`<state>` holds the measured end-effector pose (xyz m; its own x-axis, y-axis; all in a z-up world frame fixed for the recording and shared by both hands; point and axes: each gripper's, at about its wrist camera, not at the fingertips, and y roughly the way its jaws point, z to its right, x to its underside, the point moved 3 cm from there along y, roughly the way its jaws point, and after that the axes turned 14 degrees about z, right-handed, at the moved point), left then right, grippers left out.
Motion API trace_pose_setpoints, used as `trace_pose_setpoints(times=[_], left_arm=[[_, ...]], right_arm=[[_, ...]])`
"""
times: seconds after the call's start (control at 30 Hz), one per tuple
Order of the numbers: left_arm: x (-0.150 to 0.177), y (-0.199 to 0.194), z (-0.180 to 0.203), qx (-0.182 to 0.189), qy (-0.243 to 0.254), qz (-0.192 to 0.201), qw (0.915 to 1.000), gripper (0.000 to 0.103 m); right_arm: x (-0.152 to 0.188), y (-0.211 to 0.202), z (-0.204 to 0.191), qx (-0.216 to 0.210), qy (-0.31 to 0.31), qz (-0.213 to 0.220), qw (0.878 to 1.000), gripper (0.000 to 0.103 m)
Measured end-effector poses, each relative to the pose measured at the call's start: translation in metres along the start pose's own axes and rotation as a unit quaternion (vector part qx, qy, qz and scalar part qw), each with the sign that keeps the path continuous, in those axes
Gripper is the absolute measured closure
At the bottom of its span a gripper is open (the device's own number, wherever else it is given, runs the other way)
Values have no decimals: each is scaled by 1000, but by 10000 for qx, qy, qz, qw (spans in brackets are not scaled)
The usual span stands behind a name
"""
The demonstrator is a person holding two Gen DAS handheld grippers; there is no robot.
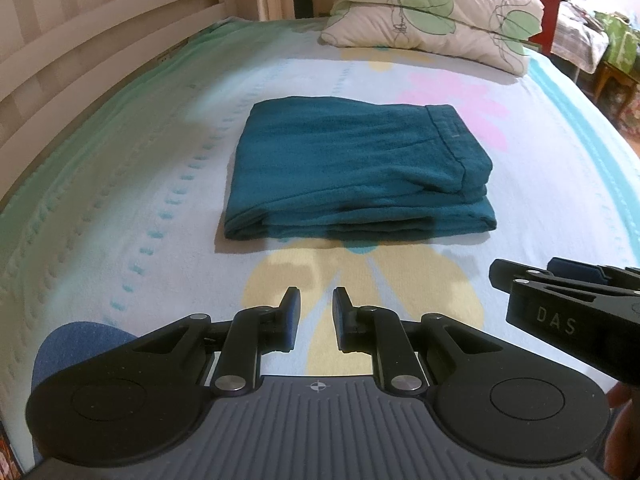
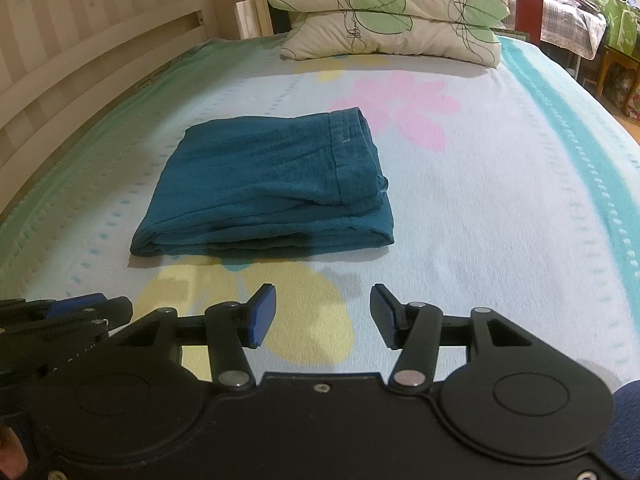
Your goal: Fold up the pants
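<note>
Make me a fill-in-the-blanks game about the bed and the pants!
1. The pants are the colour ____.
2. They lie ____ into a neat stack on the blanket.
3. Both the left gripper and right gripper hold ____.
4. Two ____ are stacked at the far end of the bed.

Answers: teal; folded; nothing; pillows

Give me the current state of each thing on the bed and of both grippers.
Teal fabric pants: folded into a compact rectangle, lying flat on the bed, untouched.
Cream leaf-print pillows: two stacked at the bed's far end.
Left gripper: open, narrow gap, empty.
Right gripper: open, wider gap, empty.
</note>
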<state>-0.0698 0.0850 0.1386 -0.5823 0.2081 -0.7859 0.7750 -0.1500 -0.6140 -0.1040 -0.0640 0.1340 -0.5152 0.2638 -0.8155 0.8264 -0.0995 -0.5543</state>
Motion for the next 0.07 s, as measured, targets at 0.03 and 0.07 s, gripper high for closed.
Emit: trace_pose_setpoints(times=[0.03, 0.07], left_arm=[[0, 0, 0, -13, -5, -9, 10000, 86], [0, 1, 0, -27, -11, -16, 10000, 86]], right_arm=[[0, 0, 0, 0, 3, -4, 10000, 44], [0, 0, 0, 0, 5, -10, 10000, 44]])
